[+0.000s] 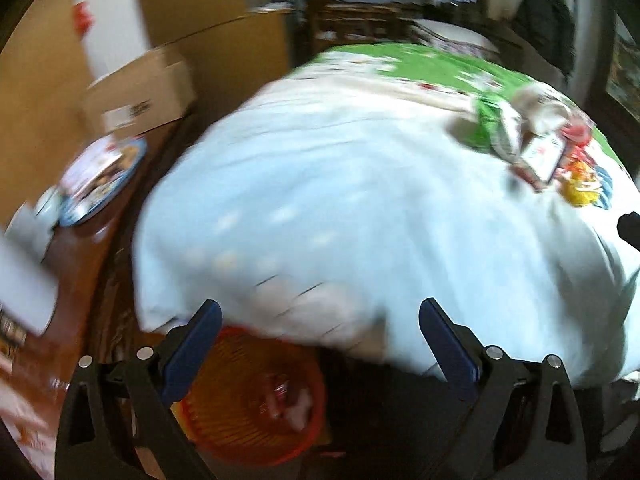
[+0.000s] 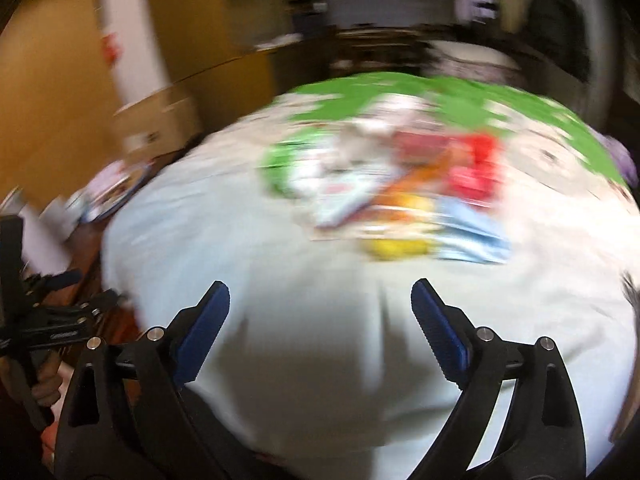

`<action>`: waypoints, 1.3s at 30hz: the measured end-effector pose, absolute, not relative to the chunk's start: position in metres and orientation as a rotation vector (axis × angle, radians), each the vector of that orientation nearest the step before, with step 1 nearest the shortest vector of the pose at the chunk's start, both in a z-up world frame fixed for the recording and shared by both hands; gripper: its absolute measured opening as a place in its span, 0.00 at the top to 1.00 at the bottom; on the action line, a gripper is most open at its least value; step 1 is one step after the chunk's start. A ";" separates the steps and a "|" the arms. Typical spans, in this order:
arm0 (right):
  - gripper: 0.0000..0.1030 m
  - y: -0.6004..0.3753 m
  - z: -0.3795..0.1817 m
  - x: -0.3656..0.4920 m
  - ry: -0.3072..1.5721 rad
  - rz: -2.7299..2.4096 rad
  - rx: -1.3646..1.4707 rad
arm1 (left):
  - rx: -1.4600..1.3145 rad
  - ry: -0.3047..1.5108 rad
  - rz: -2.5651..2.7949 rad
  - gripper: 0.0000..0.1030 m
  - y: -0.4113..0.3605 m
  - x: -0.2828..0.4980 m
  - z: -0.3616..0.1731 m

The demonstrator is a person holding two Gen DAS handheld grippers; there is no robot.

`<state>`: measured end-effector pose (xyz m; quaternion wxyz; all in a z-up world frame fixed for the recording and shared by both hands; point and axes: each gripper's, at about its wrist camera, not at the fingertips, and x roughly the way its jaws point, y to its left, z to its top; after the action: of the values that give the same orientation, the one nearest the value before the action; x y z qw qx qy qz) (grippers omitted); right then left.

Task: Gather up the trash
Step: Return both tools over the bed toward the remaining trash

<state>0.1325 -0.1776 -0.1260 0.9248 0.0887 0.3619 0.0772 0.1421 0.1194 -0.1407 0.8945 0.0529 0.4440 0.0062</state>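
Observation:
A heap of trash wrappers (image 2: 400, 192), white, red, yellow and blue, lies on a bed with a pale sheet (image 2: 304, 264); it shows blurred in the right wrist view and at the far right in the left wrist view (image 1: 552, 152). My right gripper (image 2: 320, 312) is open and empty above the sheet, short of the heap. My left gripper (image 1: 320, 328) is open and empty over the bed's near edge, above an orange mesh bin (image 1: 256, 396) on the floor with some trash inside.
A cardboard box (image 1: 140, 92) and a round picture tin (image 1: 104, 176) sit on a brown surface left of the bed. A green patterned cover (image 1: 440, 64) lies at the bed's far end. The left gripper shows at the right wrist view's left edge (image 2: 48, 320).

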 end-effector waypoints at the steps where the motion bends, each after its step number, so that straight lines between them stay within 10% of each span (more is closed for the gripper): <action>1: 0.13 -0.189 -0.130 0.135 0.748 0.132 0.207 | 0.126 0.925 -0.013 0.06 0.102 0.154 -0.144; 35: 0.13 -0.239 -0.164 0.201 0.784 0.060 0.278 | 0.084 0.837 -0.127 0.04 0.023 0.248 -0.182; 39: 0.49 -0.253 -0.158 0.180 0.703 -0.016 0.305 | 0.082 0.835 -0.130 0.04 0.023 0.247 -0.182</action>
<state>0.1802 -0.2529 -0.1582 0.9275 0.1486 0.3429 -0.0079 0.2474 0.0229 -0.1821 0.9113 0.0399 0.4049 -0.0632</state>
